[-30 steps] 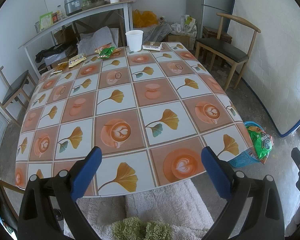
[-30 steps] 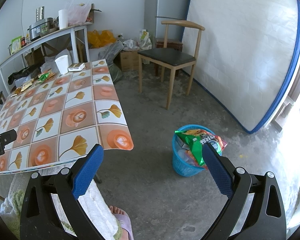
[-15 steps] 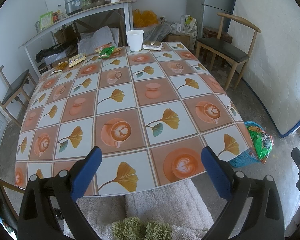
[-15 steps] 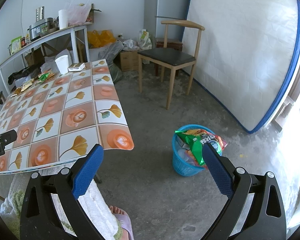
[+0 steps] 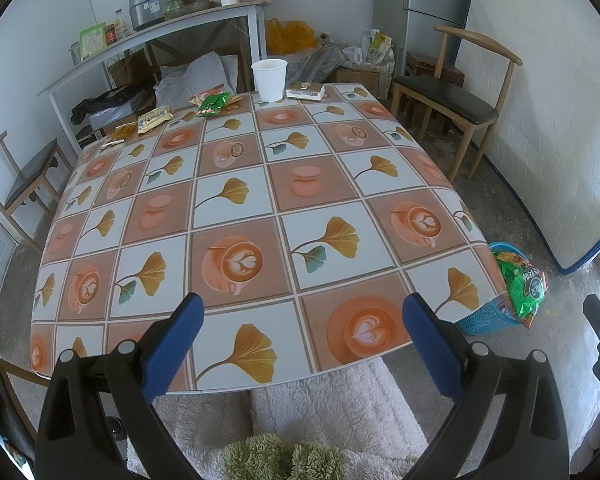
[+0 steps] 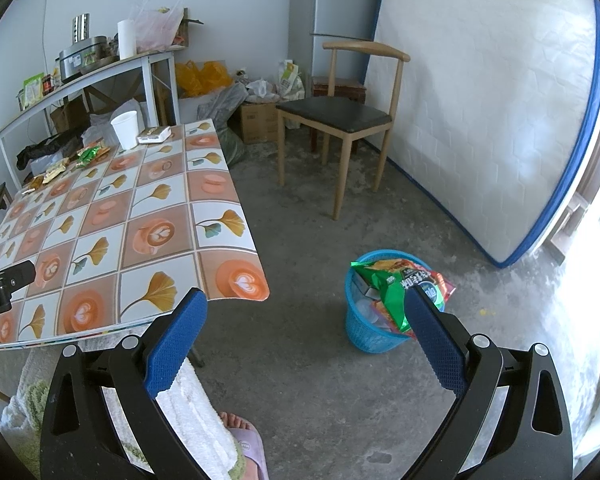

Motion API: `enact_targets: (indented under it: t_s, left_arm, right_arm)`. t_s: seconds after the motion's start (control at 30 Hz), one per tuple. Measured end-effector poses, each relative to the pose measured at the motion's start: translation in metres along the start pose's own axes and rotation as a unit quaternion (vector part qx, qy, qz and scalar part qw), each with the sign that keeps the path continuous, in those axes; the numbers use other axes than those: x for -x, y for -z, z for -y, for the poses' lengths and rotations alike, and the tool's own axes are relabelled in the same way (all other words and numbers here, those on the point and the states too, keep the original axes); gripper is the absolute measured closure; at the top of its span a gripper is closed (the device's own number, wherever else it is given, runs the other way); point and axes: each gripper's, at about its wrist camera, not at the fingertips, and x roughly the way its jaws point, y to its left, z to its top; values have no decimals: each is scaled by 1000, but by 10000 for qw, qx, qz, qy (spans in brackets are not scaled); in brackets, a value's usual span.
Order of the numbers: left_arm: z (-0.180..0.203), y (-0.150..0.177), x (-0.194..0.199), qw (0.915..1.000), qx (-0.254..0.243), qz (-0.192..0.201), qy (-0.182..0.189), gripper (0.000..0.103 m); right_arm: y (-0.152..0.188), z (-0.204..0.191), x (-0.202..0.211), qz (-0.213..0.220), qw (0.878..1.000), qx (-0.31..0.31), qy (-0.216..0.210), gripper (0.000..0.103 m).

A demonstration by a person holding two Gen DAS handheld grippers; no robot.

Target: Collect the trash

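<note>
Right wrist: blue basket (image 6: pixel 362 336) holds snack wrappers (image 6: pixel 396 286).

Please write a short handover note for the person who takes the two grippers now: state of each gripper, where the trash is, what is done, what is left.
Left gripper: open, empty, over the near table edge.
Right gripper: open, empty, above the floor beside the table.
Blue basket on the floor right of the table: already holds a green snack bag and other wrappers.
Left on the far table edge: green wrapper, yellow wrappers, paper cup, small box.
Next, probably: reach the far edge and carry the items to the basket.
</note>
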Motion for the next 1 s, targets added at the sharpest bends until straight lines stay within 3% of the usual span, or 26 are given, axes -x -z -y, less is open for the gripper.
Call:
enact_targets:
  t_s: [1.0]
  left_arm:
    - [-1,-1,0,10000,-2,5,6,6]
  right_arm:
    - [-2,-3,0,14,10000,5,-5,8]
